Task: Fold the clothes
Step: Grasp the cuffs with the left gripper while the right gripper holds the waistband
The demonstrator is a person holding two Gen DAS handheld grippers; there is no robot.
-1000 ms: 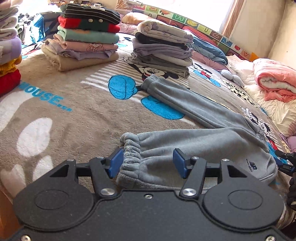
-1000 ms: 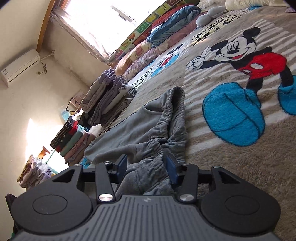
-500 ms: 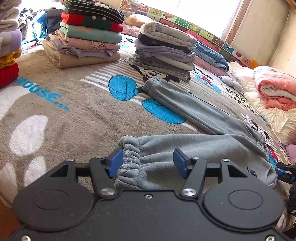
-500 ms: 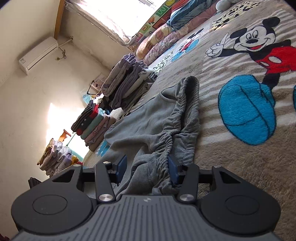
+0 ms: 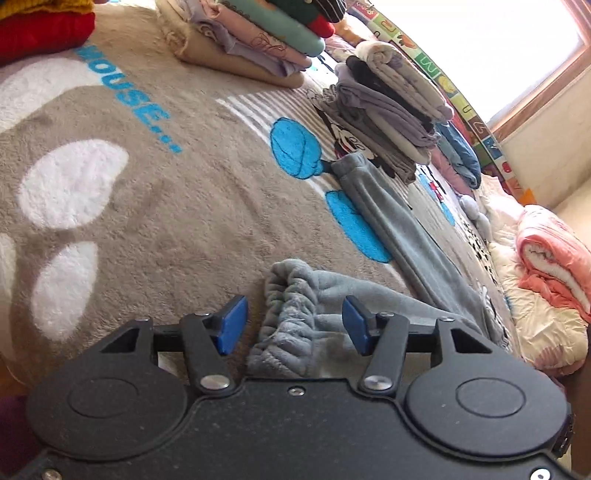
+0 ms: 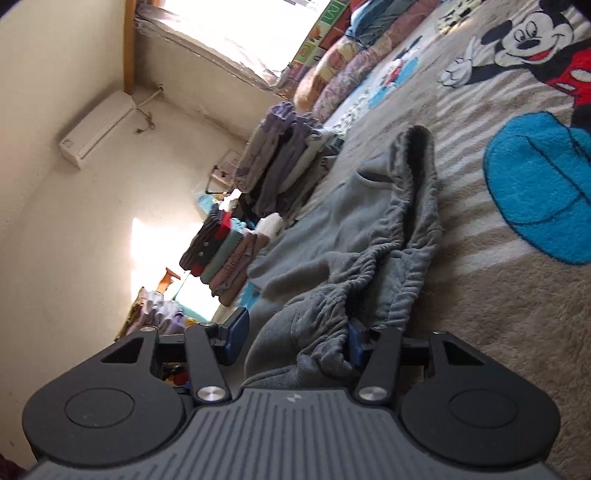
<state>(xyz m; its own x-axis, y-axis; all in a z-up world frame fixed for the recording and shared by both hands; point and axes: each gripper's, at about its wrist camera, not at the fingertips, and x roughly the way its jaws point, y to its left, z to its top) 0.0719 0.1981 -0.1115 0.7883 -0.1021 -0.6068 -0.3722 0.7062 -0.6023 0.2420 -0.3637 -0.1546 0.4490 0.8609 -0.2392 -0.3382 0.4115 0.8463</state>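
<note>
Grey sweatpants [image 5: 406, 236] lie spread on the Mickey Mouse blanket [image 5: 147, 192], one leg stretching away toward the folded stacks. My left gripper [image 5: 293, 325] is open, and the gathered cuff [image 5: 291, 295] of the nearer leg sits between its blue pads [image 5: 232, 325] without being pinched. In the right wrist view the same sweatpants [image 6: 332, 229] show their elastic waistband [image 6: 406, 236], crumpled. The right gripper [image 6: 297, 336] is open around a bunched part of that waistband, and the cloth rests against its right pad [image 6: 354, 339].
Folded clothes stand in stacks at the back [image 5: 258, 48], [image 5: 388, 110], and a red and yellow pile [image 5: 44, 33] at far left. A pink quilt [image 5: 550, 258] lies at the right edge. Pillows line the window wall [image 6: 332, 85].
Both wrist views have tilted and dropped closer to the blanket. The leg cuff now bunches higher between the left fingers, and the waistband has crumpled further between the right fingers.
</note>
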